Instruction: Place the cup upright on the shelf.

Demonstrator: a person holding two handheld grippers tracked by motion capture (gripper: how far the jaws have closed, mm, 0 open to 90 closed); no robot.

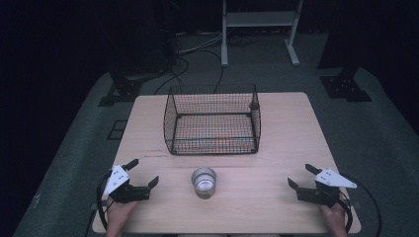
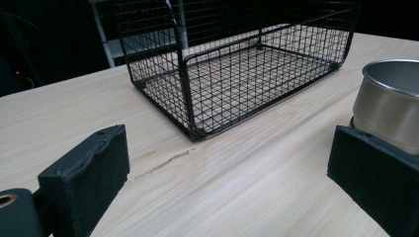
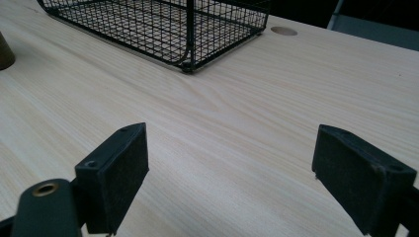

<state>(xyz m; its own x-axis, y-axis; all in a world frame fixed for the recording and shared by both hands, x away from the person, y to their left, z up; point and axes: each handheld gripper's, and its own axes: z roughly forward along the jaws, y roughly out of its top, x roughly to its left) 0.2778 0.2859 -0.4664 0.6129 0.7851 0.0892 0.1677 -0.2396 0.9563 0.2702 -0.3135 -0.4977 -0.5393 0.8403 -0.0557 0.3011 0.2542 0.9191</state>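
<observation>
A small metal cup (image 1: pixel 204 181) stands upright on the wooden table (image 1: pixel 276 148), in front of a black wire basket (image 1: pixel 212 121). My left gripper (image 1: pixel 143 173) rests near the table's front left, open, nothing between its jaws. In the left gripper view the cup (image 2: pixel 390 101) sits just beyond the right jaw, with the basket (image 2: pixel 237 74) farther off. My right gripper (image 1: pixel 300 177) is at the front right, also open and holding nothing. The right gripper view looks over bare wood toward the basket's corner (image 3: pixel 188 29).
The basket holds nothing that I can see. A round cable hole (image 3: pixel 284 31) lies in the tabletop beyond the basket. Behind the table, a white stand (image 1: pixel 259 29) and cables (image 1: pixel 183 59) lie on the dark floor.
</observation>
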